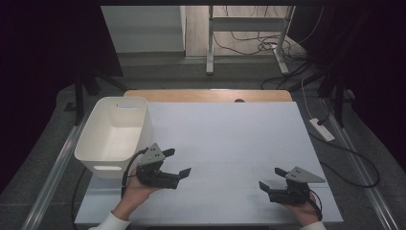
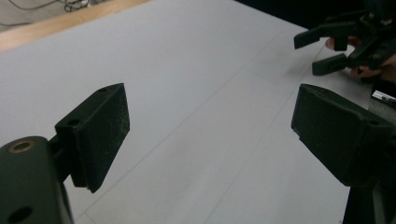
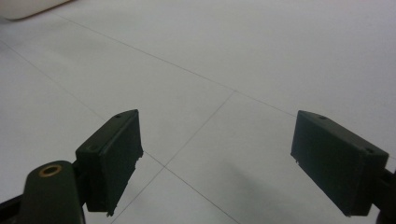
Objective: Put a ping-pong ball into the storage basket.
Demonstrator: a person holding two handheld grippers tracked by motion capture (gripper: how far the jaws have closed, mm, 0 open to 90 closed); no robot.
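Observation:
My left gripper (image 1: pixel 178 162) is held low over the white table (image 1: pixel 225 139) at the front left, just right of a white bin (image 1: pixel 107 167). Its jaws stand wide open with nothing between them, and in the left gripper view the left gripper (image 2: pixel 212 126) frames bare table. My right gripper (image 1: pixel 270 178) hovers over the front right of the table, open and empty. The right gripper (image 2: pixel 345 44) also appears far off in the left gripper view. In the right gripper view the right gripper (image 3: pixel 217 149) spans bare tabletop.
The bin's corner (image 3: pixel 28 7) peeks into the right gripper view. A wooden edge (image 1: pixel 206 95) runs along the table's far side. Beyond it stand a desk frame (image 1: pixel 209 43) and floor cables (image 1: pixel 258 45). A power strip (image 1: pixel 321 129) lies on the floor at right.

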